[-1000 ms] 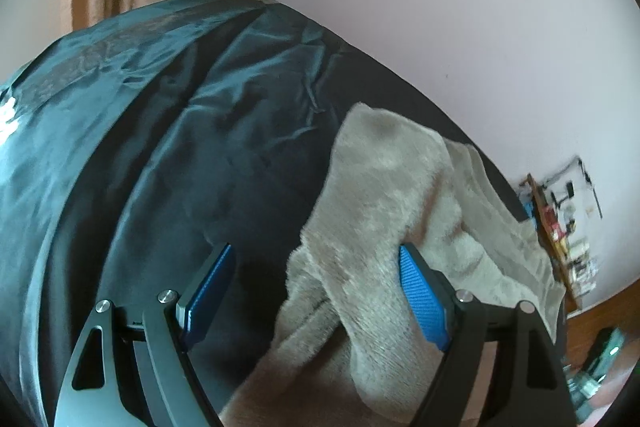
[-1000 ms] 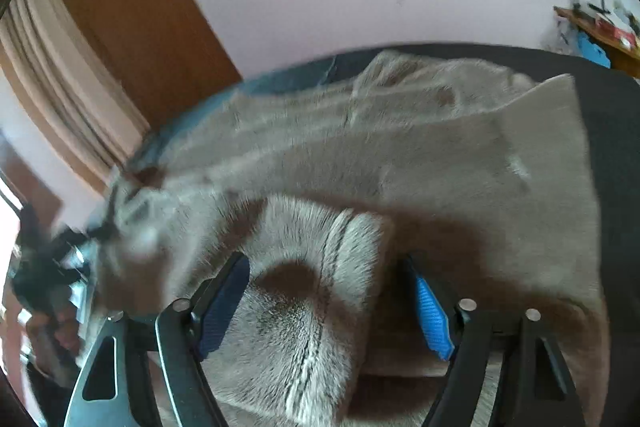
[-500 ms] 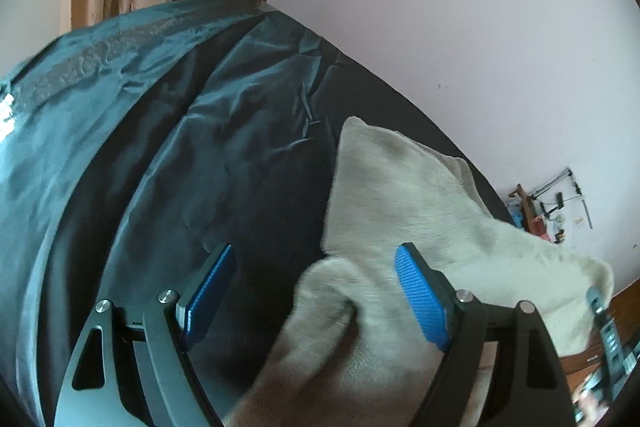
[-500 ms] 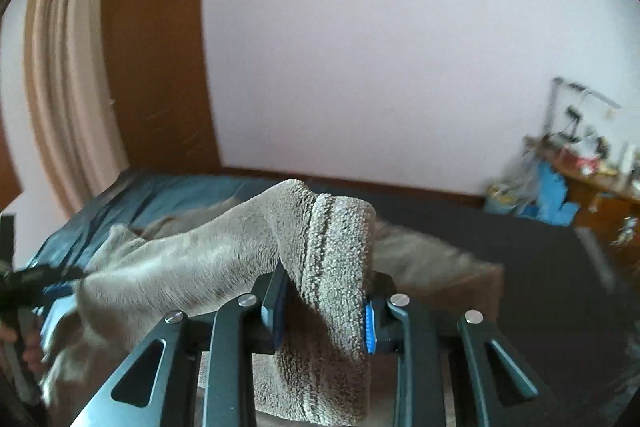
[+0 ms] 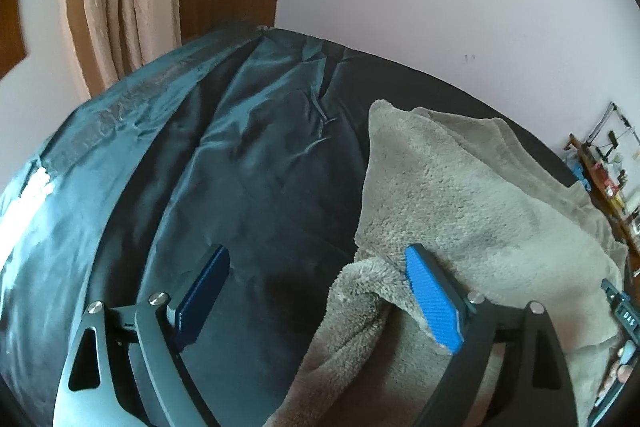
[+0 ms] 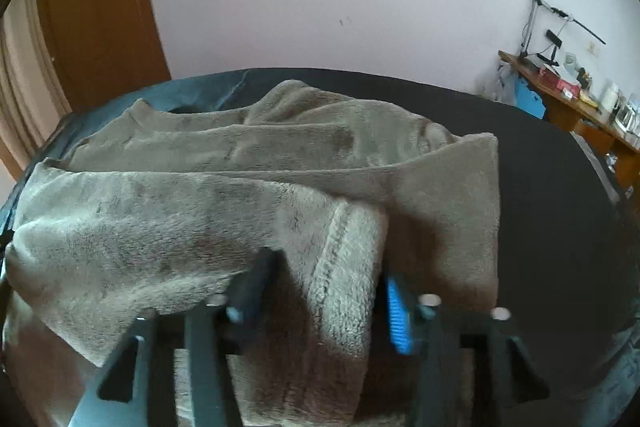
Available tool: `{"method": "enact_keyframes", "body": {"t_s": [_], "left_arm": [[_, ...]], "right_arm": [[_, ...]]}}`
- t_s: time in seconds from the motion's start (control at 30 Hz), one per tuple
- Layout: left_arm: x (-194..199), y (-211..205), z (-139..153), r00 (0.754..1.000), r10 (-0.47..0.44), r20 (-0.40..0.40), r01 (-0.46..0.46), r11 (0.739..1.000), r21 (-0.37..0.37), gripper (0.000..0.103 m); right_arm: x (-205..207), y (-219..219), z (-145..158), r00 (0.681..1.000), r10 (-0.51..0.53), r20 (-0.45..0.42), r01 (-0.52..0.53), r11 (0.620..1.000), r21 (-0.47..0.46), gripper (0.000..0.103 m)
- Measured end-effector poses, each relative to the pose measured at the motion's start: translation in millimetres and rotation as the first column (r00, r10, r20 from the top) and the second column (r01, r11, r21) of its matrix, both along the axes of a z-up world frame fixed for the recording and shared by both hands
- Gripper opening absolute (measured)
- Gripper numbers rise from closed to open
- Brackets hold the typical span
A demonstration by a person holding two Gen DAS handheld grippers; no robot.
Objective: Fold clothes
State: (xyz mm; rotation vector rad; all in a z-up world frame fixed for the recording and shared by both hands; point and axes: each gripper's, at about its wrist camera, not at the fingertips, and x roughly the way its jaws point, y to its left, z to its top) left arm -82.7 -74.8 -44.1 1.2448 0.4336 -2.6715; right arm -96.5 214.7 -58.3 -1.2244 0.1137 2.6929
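A grey fleece garment [image 5: 460,187] lies crumpled on the dark teal bedsheet [image 5: 240,167]. My left gripper [image 5: 318,295] hovers at its left edge. Its jaws are opening wide: a roll of fleece sits inside the right pad and bare sheet under the left pad. In the right wrist view, the garment [image 6: 240,195] is folded over itself. Its ribbed hem [image 6: 344,259] drapes between the jaws of my right gripper [image 6: 326,299]. Those jaws are opening; the blue right pad stands just off the cloth, and fleece hides the left pad.
The bed's dark cover [image 6: 560,207] stretches to the right of the garment. A cluttered wooden desk [image 6: 580,99] stands by the far wall. A beige curtain [image 5: 112,7] and a brown door [image 6: 100,7] are behind the bed. A hand [image 5: 624,367] shows at the right edge.
Half a second ago my right gripper was shut on the ribbed hem and held it up. Now the hem is down on the garment and the jaws have parted. The left jaws are slightly wider.
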Motion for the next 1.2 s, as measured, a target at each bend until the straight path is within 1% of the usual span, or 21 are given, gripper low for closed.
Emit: {"method": "enact_keyframes", "body": {"t_s": [0.03,0.17,0.23,0.27,0.33,0.43,0.5,0.53,0.57,0.6,0.63,0.7,0.77,0.83,0.87,0.93,1.0,1.07,1.1,1.13,1.2], "left_arm": [[0,-4,0,1.000,-0.001,0.003,0.001,1.000,0.028,0.091],[9,-33,12,1.000,0.025,-0.010,-0.024,0.988,0.154,0.092],[16,-48,24,0.998,0.047,-0.030,-0.042,0.989,0.140,0.092],[17,-52,27,0.999,0.037,-0.030,-0.033,0.991,0.132,0.092],[18,-60,31,0.999,0.016,-0.029,-0.013,0.993,0.119,0.093],[15,-57,27,0.998,-0.062,-0.011,0.063,0.988,0.138,0.093],[15,-43,27,0.991,-0.137,-0.005,0.137,0.987,0.088,0.093],[15,-35,26,0.986,-0.166,-0.001,0.166,0.985,0.046,0.093],[15,-24,23,0.979,-0.203,0.013,0.203,0.979,-0.025,0.093],[15,-13,20,0.971,-0.238,0.031,0.240,0.966,-0.099,0.093],[17,-3,16,0.964,-0.261,0.051,0.265,0.952,-0.153,0.093],[19,13,5,0.957,-0.273,0.095,0.289,0.925,-0.248,0.093],[20,19,2,0.958,-0.267,0.107,0.287,0.910,-0.300,0.093],[17,18,0,0.974,-0.199,0.104,0.224,0.903,-0.366,0.093],[17,14,1,0.979,-0.178,0.100,0.202,0.906,-0.371,0.093],[15,-5,4,0.988,-0.133,0.082,0.151,0.948,-0.281,0.094],[17,-31,7,0.994,-0.090,0.069,0.099,0.984,-0.148,0.094],[19,-48,9,0.998,-0.032,0.062,0.039,0.993,-0.109,0.093],[23,-58,13,0.995,0.086,0.053,-0.073,0.974,-0.216,0.092],[27,-68,18,0.977,0.209,0.028,-0.189,0.925,-0.330,0.092],[36,-96,23,0.967,0.255,0.007,-0.247,0.945,-0.215,0.092]], "right_arm": [[3,2,1,1.000,-0.008,-0.010,0.008,1.000,-0.001,0.066],[23,15,18,0.998,-0.035,-0.047,0.034,0.999,-0.026,0.066],[34,12,25,0.997,-0.017,-0.078,0.014,0.999,-0.038,0.066],[40,10,29,0.996,-0.006,-0.092,0.002,0.999,-0.043,0.067],[48,-2,31,0.994,0.039,-0.103,-0.043,0.998,-0.037,0.076],[51,-24,27,0.988,0.110,-0.107,-0.109,0.994,0.010,0.078],[51,-39,23,0.984,0.145,-0.107,-0.140,0.989,0.058,0.078],[48,-45,20,0.981,0.160,-0.107,-0.153,0.986,0.073,0.078],[47,-47,18,0.980,0.167,-0.106,-0.160,0.984,0.073,0.078],[44,-48,15,0.980,0.169,-0.104,-0.163,0.984,0.067,0.078],[43,-47,13,0.982,0.161,-0.103,-0.156,0.986,0.059,0.078],[39,-44,8,0.984,0.146,-0.101,-0.143,0.989,0.042,0.078],[36,-40,5,0.987,0.133,-0.095,-0.131,0.991,0.022,0.078],[34,-37,2,0.989,0.120,-0.088,-0.119,0.993,0.010,0.078],[33,-36,1,0.990,0.112,-0.083,-0.111,0.994,0.010,0.078],[32,-34,-3,0.996,0.074,-0.053,-0.072,0.996,0.045,0.078],[27,-31,-7,0.999,0.028,-0.018,-0.026,0.996,0.085,0.078],[23,-17,-12,1.000,-0.005,0.014,0.004,0.999,0.039,0.081],[22,-11,-15,0.999,-0.019,0.027,0.018,1.000,0.012,0.083],[22,-4,-16,0.999,-0.022,0.027,0.023,0.999,-0.026,0.083],[23,-6,-16,0.999,-0.016,0.029,0.017,1.000,-0.017,0.084]]}}
